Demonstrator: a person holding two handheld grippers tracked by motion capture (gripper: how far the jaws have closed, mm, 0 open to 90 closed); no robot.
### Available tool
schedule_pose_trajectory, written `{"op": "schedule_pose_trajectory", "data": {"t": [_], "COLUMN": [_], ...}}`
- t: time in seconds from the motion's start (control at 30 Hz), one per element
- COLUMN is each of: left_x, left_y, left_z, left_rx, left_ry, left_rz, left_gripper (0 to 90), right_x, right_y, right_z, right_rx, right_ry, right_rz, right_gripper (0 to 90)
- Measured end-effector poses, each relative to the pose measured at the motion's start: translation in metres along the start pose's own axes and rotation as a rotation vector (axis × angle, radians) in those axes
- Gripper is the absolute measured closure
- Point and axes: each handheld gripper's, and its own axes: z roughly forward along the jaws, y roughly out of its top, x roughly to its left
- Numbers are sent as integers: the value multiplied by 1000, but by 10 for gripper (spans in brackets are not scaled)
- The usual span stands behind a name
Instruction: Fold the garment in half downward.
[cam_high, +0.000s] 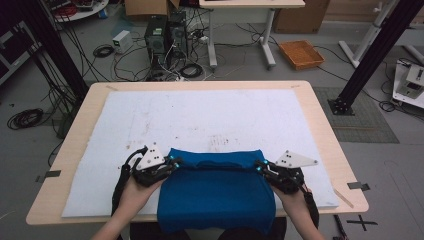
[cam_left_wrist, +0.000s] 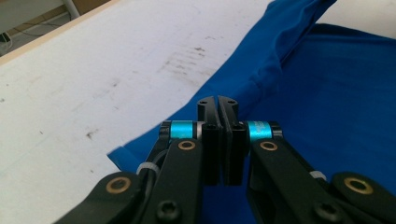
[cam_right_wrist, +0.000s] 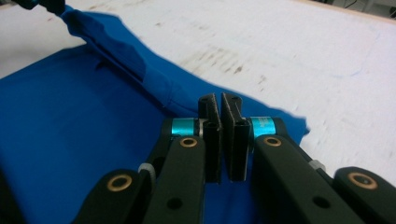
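High view showed a blue garment (cam_high: 216, 192) lying on the white mat (cam_high: 200, 120) of the tabletop (cam_high: 320, 125), at the near edge. Its lower part hung over that edge and was cut off by the bottom of the picture. The left gripper (cam_high: 171, 164) sat at the far left corner of the cloth and the right gripper (cam_high: 261, 167) at the far right corner. Each one was clenched on the cloth there, but the pinched fabric itself was too small to make out. The person's hands were partly hidden under the gripper bodies.

Left gripper view showed the left gripper (cam_left_wrist: 218, 103) with its jaws pressed together on a fold of the blue garment (cam_left_wrist: 336, 93). The cloth between the pads was hidden by them. A raised edge ran away toward the top of the picture.

Right gripper view showed the right gripper (cam_right_wrist: 220, 101) closed in the same way on the blue garment (cam_right_wrist: 70, 121). A dark part in the top left corner was cut off and unclear.
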Motion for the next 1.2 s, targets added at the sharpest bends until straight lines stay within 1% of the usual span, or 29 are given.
{"op": "schedule_pose_trajectory", "data": {"t": [0.13, 0.27, 0.43, 0.47, 0.5, 0.53, 0.57, 0.6, 0.63, 0.67, 0.7, 0.73, 0.77, 0.83, 0.87, 0.9, 0.93, 0.97, 1.0, 1.03, 1.07, 1.1, 1.13, 1.17, 1.2], "left_x": [-16, -32, -42, -44, -46, -48, -49, -51, -52, -53, -53, -53, -50, -42, -36, -30, -23, -15, -7, 2, 10, 18, 25, 31, 35], "left_y": [-12, -24, -35, -36, -37, -39, -40, -41, -42, -42, -41, -40, -37, -32, -29, -27, -25, -23, -22, -21, -21, -22, -23, -25, -27], "left_z": [-2, -2, -1, -2, -2, -2, -3, -3, -3, -4, -5, -6, -7, -7, -8, -7, -7, -6, -5, -3, 0, 3, 8, 13, 17], "left_rx": [24, 64, 107, 111, 116, 122, 129, 134, 136, 137, 133, 119, 104, 69, 51, 33, 20, 8, -6, -16, -15, -9, 5, 30, 43], "left_ry": [-13, -33, -62, -66, -71, -76, -82, -86, -89, -88, -86, -79, -62, -20, 10, 46, 86, 123, 151, 165, 168, 160, 145, 135, 132], "left_rz": [26, 59, 64, 60, 63, 64, 70, 67, 63, 60, 63, 59, 52, 15, -7, -28, -53, -92, -127, -167, -209, -251, -292, -320, -345], "left_gripper": [880, 878, 875, 875, 872, 868, 867, 852, 822, 776, 755, 747, 720, 684, 663, 638, 626, 617, 603, 586, 571, 556, 541, 539, 542], "right_x": [9, 17, 27, 28, 31, 32, 34, 34, 35, 35, 35, 33, 30, 21, 15, 9, 2, -5, -12, -17, -22, -26, -29, -31, -32], "right_y": [-12, -25, -36, -38, -40, -43, -45, -47, -48, -49, -48, -47, -44, -36, -32, -27, -23, -19, -16, -14, -12, -12, -12, -13, -14], "right_z": [-8, -13, -16, -16, -16, -16, -16, -17, -18, -19, -21, -22, -24, -25, -24, -22, -19, -16, -11, -6, 0, 5, 11, 16, 20], "right_rx": [31, 64, 107, 116, 136, 144, 156, 161, 167, 167, 159, 149, 131, 94, 71, 58, 41, 29, 24, 24, 23, 29, 40, 54, 69], "right_ry": [9, 15, 22, 25, 21, 21, 24, 27, 27, 29, 27, 18, 3, -24, -48, -65, -72, -82, -97, -102, -96, -84, -69, -56, -54], "right_rz": [-21, -22, -21, -23, -27, -40, -33, -30, -30, -33, -29, -24, -15, 16, 28, 54, 85, 121, 142, 164, 192, 219, 238, 242, 238], "right_gripper": [876, 876, 874, 873, 871, 867, 865, 852, 819, 808, 807, 785, 755, 738, 715, 697, 685, 661, 644, 643, 635, 636, 658, 703, 762]}}
